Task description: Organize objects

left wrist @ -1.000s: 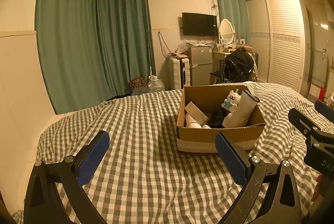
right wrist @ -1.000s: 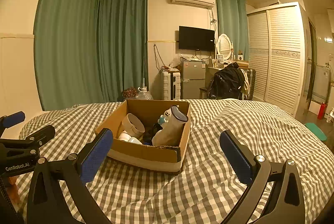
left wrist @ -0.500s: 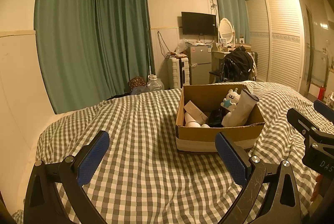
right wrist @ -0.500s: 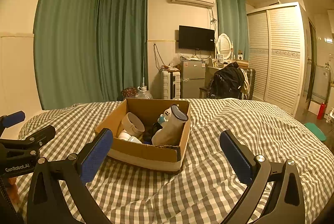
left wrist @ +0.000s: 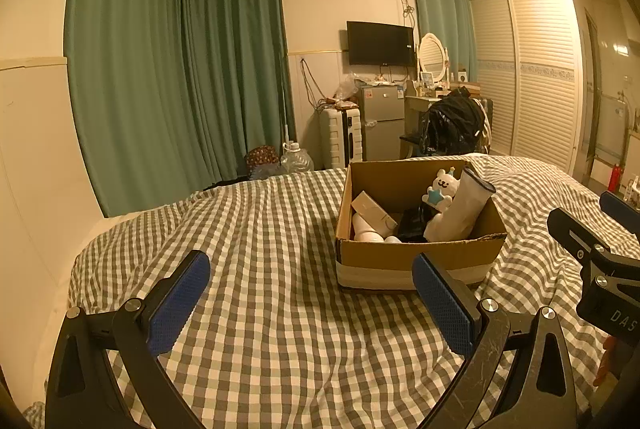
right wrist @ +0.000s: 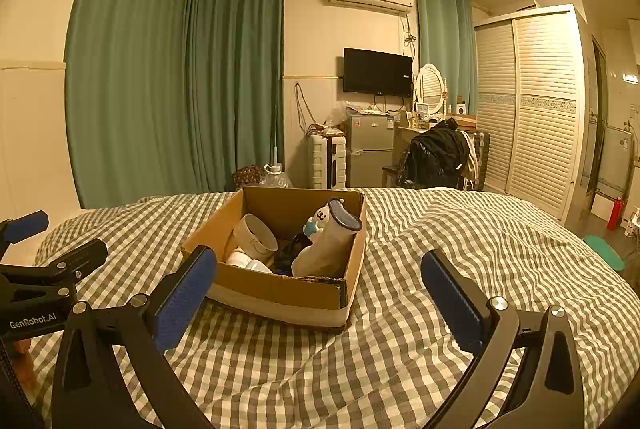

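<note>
A cardboard box [left wrist: 416, 263] [right wrist: 276, 293] sits on the checked bed. It holds a white bear plush [left wrist: 440, 189] [right wrist: 318, 219], a white sock-like tube [left wrist: 460, 213] [right wrist: 328, 249], a small carton [left wrist: 374, 211], white cups [right wrist: 256, 237] and something dark. My left gripper [left wrist: 312, 297] is open and empty, low over the bed in front of the box. My right gripper [right wrist: 320, 289] is open and empty, also in front of the box. Each gripper shows at the edge of the other's view.
The grey-and-white checked bedspread [left wrist: 260, 269] covers the whole bed. Behind it are green curtains [left wrist: 180, 69], a suitcase [left wrist: 340, 141], a small fridge [left wrist: 382, 121], a chair with a black bag [left wrist: 452, 127], a wall television [left wrist: 380, 43] and a slatted wardrobe [left wrist: 528, 69].
Both grippers stay open; the views have shifted only very slightly, with the box appearing a touch closer and lower in the left wrist view.
</note>
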### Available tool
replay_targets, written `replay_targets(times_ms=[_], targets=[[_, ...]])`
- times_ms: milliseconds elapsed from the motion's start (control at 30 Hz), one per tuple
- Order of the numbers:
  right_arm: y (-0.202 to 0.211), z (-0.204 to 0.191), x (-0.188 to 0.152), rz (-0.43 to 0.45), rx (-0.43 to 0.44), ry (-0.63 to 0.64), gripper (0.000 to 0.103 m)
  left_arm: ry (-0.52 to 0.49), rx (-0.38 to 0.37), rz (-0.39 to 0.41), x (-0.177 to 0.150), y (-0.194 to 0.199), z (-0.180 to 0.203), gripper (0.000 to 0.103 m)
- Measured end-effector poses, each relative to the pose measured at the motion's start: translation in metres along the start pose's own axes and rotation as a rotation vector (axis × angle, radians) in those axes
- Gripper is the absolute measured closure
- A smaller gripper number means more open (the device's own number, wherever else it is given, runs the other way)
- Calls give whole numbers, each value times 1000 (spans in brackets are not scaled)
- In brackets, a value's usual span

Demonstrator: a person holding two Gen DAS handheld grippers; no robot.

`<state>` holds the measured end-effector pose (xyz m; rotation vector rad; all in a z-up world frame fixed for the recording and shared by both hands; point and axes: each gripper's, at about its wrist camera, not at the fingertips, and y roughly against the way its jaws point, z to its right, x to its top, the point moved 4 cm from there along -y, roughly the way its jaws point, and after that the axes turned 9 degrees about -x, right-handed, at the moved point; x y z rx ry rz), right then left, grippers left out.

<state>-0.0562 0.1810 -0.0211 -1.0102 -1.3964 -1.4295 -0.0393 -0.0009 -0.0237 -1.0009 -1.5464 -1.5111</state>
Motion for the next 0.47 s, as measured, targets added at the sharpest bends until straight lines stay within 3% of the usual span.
replay_targets(times_ms=[467], targets=[[-2, -3, -2, -9, 2, 8, 1, -3, 23, 9, -2, 1, -2, 0]])
